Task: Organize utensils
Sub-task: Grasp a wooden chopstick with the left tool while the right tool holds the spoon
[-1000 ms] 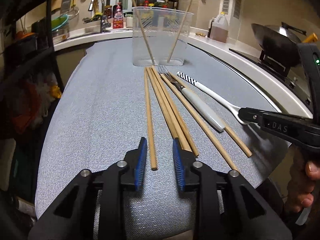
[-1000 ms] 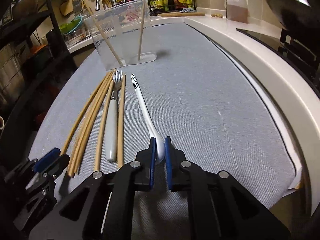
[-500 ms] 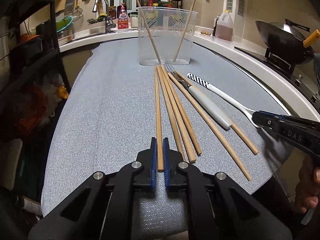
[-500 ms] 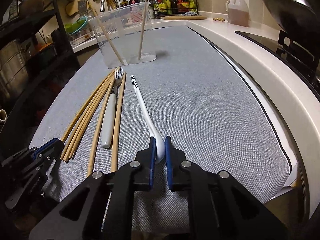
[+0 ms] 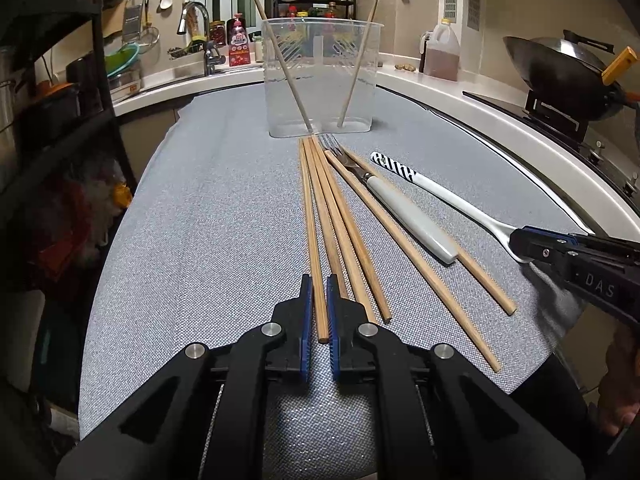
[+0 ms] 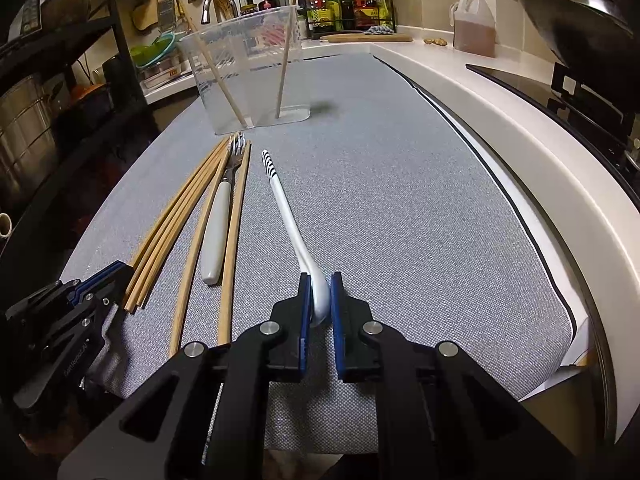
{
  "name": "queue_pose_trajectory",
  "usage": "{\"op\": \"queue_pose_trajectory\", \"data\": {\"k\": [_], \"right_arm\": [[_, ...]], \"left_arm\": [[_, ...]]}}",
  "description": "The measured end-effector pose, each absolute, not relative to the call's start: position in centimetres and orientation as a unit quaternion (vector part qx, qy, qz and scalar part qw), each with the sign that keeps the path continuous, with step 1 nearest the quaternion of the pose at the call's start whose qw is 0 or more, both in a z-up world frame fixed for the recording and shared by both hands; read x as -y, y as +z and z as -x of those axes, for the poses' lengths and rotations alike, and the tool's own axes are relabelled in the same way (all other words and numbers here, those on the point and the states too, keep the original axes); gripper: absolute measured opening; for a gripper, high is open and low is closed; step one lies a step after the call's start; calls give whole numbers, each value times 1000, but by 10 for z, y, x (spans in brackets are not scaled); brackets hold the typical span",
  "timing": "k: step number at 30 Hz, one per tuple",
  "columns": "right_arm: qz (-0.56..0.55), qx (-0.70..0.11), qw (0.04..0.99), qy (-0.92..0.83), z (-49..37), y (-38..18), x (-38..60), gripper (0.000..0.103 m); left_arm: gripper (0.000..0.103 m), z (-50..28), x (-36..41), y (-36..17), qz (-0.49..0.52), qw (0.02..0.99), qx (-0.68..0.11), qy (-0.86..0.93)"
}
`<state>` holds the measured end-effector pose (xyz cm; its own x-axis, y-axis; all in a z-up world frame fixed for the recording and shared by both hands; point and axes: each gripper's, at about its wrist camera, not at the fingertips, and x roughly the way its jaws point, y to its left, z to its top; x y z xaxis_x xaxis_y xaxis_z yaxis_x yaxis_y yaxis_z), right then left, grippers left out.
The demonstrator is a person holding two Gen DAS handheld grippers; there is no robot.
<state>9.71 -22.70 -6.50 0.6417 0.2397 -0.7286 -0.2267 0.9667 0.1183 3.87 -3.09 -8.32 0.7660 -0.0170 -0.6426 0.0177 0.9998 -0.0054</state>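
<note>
Several wooden chopsticks (image 5: 340, 224) lie side by side on the grey mat (image 5: 200, 220), with a white-handled fork (image 5: 404, 212) among them. My left gripper (image 5: 318, 300) is shut on the near end of the leftmost chopstick (image 5: 310, 220). My right gripper (image 6: 320, 292) is shut on the bowl end of a white spoon (image 6: 286, 212) with a black-striped handle tip; it also shows in the left wrist view (image 5: 528, 242). A clear plastic container (image 5: 320, 76) stands at the far end and holds two chopsticks leaning apart.
A white counter edge (image 6: 540, 128) runs along the right of the mat. A wok (image 5: 560, 68) sits on the stove at the right. A black shelf rack (image 5: 60, 100) stands at the left. A sink, bottles and an oil jug (image 5: 440, 50) are behind.
My left gripper moved forward and closed on the leftmost chopstick's near end. My right gripper has stayed shut on the spoon's bowl.
</note>
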Motion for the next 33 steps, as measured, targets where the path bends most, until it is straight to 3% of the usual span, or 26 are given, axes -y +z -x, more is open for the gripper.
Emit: {"op": "queue_pose_trajectory", "data": {"k": [11,24,27,28,33], "right_arm": [[-2,-389,913,125,-91,-56,228,10],[17,-331,935,124,-77,-5,236,10],[21,-320,939,124,-77,10,239,10],[22,-316,940,123,-78,15,240,10],[30,-308,943,120,-84,33,245,11]], "left_arm": [[7,-32,32,-74,-10,943,-331,-13],[6,-11,20,-16,8,959,-284,-16],[5,-8,14,0,14,963,-270,-20],[0,-9,11,7,18,964,-266,-23],[0,-16,7,27,19,967,-250,-34]]}}
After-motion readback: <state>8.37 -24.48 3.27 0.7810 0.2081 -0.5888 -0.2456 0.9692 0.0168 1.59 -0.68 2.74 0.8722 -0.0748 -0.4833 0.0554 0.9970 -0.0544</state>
